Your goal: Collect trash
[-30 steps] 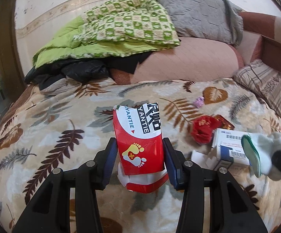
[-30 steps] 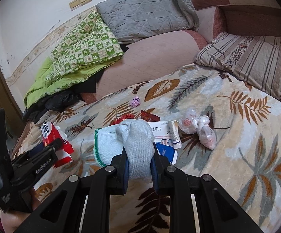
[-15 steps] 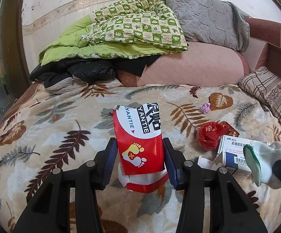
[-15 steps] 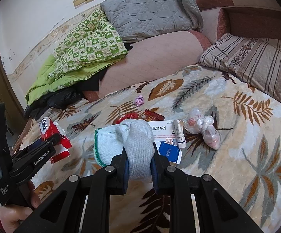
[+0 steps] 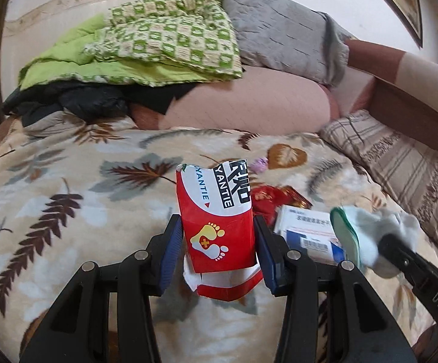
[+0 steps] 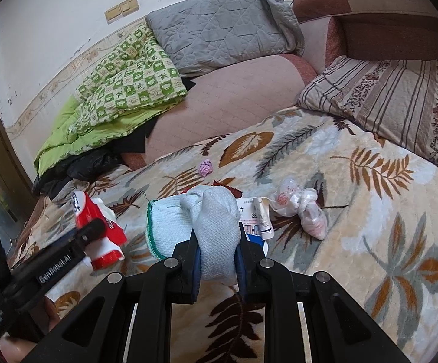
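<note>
Leaf-print bed blanket (image 6: pixel 355 217) w/ pill boxes (image 6: pixel 253 211), knotted bag (image 6: pixel 303 208), purple wad (image 6: pixel 206 168) (crumpled).

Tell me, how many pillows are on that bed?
2 that I can see: a grey quilted pillow at the head atop the pink bolster, and a striped pillow along the right side. The folded bedding may hide others.

Soft, even daylight, weak shadows; fisheye bending and dark corners; slight motion blur throughout the left wrist view.
</note>
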`<state>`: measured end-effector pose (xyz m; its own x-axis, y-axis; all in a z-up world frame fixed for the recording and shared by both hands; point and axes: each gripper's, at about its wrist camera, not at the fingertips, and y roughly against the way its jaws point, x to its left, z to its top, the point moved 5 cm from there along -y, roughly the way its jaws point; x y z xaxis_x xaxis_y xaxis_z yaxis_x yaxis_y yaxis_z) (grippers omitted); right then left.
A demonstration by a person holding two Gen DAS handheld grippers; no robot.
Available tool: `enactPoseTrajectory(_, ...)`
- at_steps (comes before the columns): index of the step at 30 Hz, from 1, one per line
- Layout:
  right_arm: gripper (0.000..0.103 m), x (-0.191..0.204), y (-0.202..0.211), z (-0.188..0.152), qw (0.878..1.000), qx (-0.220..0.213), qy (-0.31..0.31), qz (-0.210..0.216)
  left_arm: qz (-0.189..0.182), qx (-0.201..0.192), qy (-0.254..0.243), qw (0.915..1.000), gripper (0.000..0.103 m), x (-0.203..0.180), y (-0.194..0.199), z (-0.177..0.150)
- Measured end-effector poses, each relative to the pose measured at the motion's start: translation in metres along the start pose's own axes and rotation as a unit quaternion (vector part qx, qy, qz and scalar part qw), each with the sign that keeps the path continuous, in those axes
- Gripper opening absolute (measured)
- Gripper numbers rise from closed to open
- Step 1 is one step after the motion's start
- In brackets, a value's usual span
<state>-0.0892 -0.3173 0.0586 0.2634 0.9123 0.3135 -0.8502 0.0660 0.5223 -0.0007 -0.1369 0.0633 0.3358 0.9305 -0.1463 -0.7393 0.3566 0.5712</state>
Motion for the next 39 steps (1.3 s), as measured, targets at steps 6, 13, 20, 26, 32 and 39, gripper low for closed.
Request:
enactPoseTrajectory(6,0.02,-0.009,0.015,0.006,1.0,-0.015,-0.021,-0.005,-0.031,0.009,-0.002,0.9995,0.045,-0.012,0.003,-0.006)
enactPoseTrajectory(13,0.02,-0.038,0.071,0.014,0.996,-0.035,-0.08,-0.007,-0.09,0.025,-0.03,0.9952,0.045,-0.048,0.029,-0.021)
enactPoseTrajectory(20,0.02,-0.109,0.188,-0.029,0.992,-0.044,-0.097,-0.069,-0.2,0.041,-0.111,0.9726,0.046,-0.143,0.08,-0.049)
enactPoseTrajectory(26,0.02,-0.19,0.277,-0.066,0.973,-0.044,-0.168,-0.151,-0.32,0.109,-0.162,0.9272,0.047,-0.24,0.117,-0.092)
enactPoseTrajectory(32,0.027,-0.239,0.318,-0.092,0.95,-0.057,-0.245,-0.186,-0.395,0.199,-0.184,0.8778,0.05,-0.319,0.134,-0.137)
enactPoseTrajectory(39,0.062,-0.259,0.336,-0.1,0.935,-0.072,-0.279,-0.208,-0.392,0.236,-0.212,0.8634,0.062,-0.346,0.139,-0.165)
